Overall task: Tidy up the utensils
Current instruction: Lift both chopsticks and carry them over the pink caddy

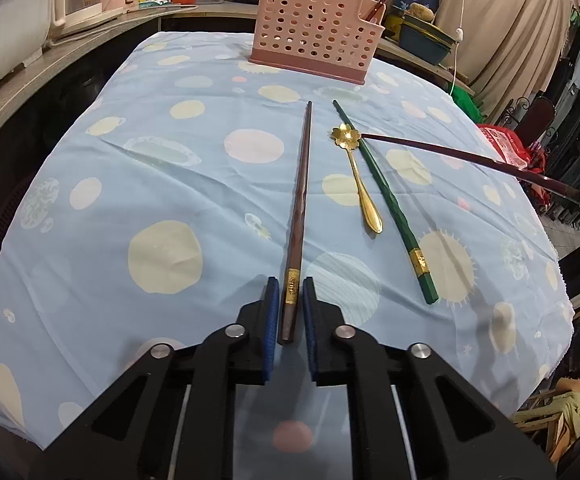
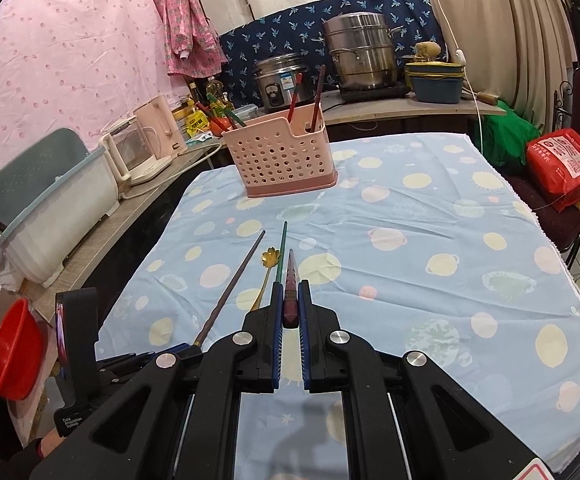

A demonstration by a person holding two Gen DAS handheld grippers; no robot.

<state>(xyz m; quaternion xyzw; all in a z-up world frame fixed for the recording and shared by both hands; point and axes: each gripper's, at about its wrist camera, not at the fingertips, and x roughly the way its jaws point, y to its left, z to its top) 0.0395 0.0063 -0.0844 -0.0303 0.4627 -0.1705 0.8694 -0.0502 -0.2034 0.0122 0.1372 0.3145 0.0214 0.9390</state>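
table (image 1: 90, 240): blue dotted cloth over it, work surface for everything below; three utensils lie loose mid-cloth, roughly parallel, tips toward the holder.
holder (image 2: 282, 156): pink perforated caddy at the far edge of the cloth, upright. Red and green chopsticks already stand in its compartments, so it's likely the drop target.
left gripper (image 1: 291, 304): low over the near edge, jaws narrowly apart, straddling the butt end of the brown chopstick (image 1: 299, 196). Small gaps visible both sides, so judged not clamped yet; lined up along the stick for an end grab.
right gripper (image 2: 290, 308): raised off the cloth, jaws closed down on the dark red chopstick (image 2: 291, 280), held by its thick end with the tip pointing forward. From the left wrist view, the stick hangs in the air, its tip above the green one. Probably end-held so it can go tip-down into a slot.
green chopstick (image 1: 385, 196): flat on the cloth, right of the spoon, untouched.
gold spoon (image 1: 355, 176): flower bowl toward the holder, between brown and green sticks, just beside the green one.
remaining: brown, green, spoon not yet stowed; red in transit.
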